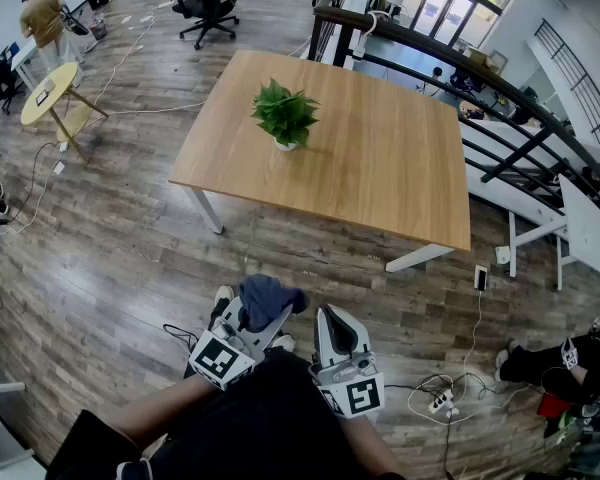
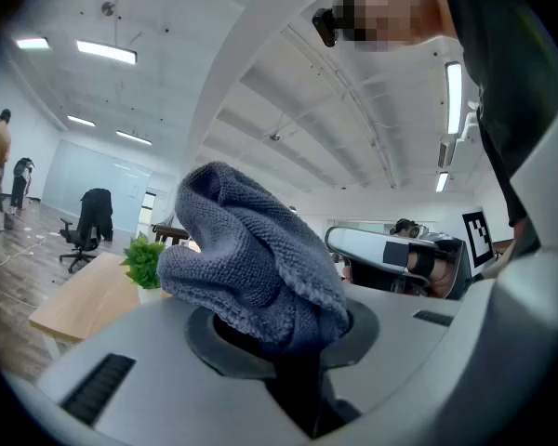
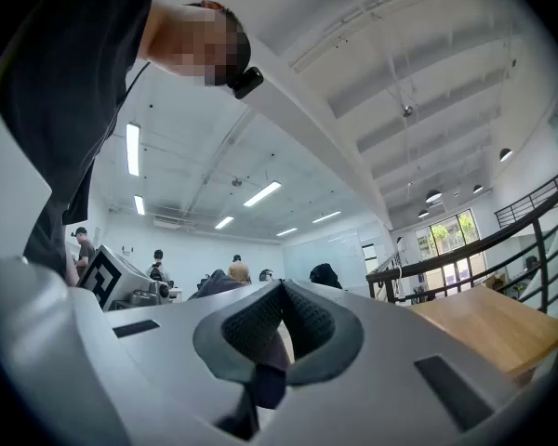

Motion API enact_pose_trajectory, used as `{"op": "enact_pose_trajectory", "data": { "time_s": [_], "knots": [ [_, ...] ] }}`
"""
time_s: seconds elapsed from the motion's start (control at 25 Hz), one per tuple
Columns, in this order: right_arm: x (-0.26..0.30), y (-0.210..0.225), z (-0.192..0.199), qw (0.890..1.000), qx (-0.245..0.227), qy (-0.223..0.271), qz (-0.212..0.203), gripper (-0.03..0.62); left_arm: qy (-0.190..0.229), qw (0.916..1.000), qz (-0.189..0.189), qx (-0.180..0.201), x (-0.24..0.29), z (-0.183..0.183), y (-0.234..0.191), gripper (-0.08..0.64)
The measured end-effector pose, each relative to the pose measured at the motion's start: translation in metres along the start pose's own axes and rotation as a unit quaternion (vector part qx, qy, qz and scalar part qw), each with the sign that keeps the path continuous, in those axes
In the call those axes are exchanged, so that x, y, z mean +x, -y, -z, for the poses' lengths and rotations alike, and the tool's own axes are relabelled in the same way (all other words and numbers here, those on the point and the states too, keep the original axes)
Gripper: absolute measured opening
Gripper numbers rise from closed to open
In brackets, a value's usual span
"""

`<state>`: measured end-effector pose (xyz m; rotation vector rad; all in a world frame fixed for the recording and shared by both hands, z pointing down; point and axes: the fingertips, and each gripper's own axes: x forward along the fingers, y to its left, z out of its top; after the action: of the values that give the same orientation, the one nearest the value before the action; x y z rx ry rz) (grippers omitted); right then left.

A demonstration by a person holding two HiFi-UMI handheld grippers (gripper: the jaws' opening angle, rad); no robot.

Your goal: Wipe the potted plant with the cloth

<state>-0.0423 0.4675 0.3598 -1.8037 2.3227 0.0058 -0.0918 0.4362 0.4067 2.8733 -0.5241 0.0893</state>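
A small potted plant with green leaves in a white pot stands on the wooden table, left of its middle; it also shows far off as the potted plant in the left gripper view. Near my body, well short of the table, my left gripper is shut on a bunched grey-blue cloth, which fills the left gripper view as the cloth. Beside it my right gripper is shut with nothing in it; its pads meet.
The table's near edge lies ahead over wooden floor. A power strip and cables lie on the floor at right. A black railing runs behind the table. An office chair and a small round table stand far left.
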Motion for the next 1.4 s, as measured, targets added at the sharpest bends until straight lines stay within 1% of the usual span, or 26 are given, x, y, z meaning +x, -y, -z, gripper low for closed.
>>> {"op": "enact_pose_trajectory", "data": {
  "time_s": [0.12,0.32,0.48,0.64,0.8,1.04,1.16,1.32,1.4],
  "knots": [
    [0.001,0.001,0.002,1.000,0.000,-0.012,-0.006,0.017,-0.004,1.0000,-0.006,0.004,0.002,-0.001,-0.002,0.095],
    [-0.001,0.002,0.003,1.000,-0.006,-0.005,-0.009,0.016,-0.004,0.9999,-0.011,0.003,0.003,0.001,-0.002,0.095],
    [-0.005,0.002,0.004,1.000,0.017,0.000,-0.021,0.017,0.000,0.9999,-0.016,0.004,0.002,0.002,-0.003,0.095],
    [-0.012,0.004,0.005,1.000,0.017,0.004,-0.019,0.017,0.001,0.9995,-0.030,0.000,-0.005,0.005,-0.003,0.095],
    [-0.010,0.006,0.010,0.999,0.024,-0.002,-0.030,0.017,0.000,0.9992,-0.039,-0.005,-0.006,0.007,-0.010,0.095],
    [0.002,0.015,0.011,0.999,0.023,0.006,-0.031,0.017,-0.005,0.9995,-0.030,-0.004,0.006,0.010,-0.018,0.095],
    [0.011,0.017,0.013,0.999,0.024,0.000,-0.035,0.017,-0.008,0.9998,-0.017,-0.009,0.020,0.010,-0.026,0.095],
    [0.037,0.036,0.013,1.000,0.021,-0.001,-0.021,0.017,-0.014,0.9998,0.004,-0.013,0.049,0.005,-0.048,0.095],
    [0.056,0.045,0.019,0.999,0.037,-0.012,-0.023,0.017,-0.016,0.9997,0.011,-0.018,0.063,0.004,-0.059,0.095]
  ]
}}
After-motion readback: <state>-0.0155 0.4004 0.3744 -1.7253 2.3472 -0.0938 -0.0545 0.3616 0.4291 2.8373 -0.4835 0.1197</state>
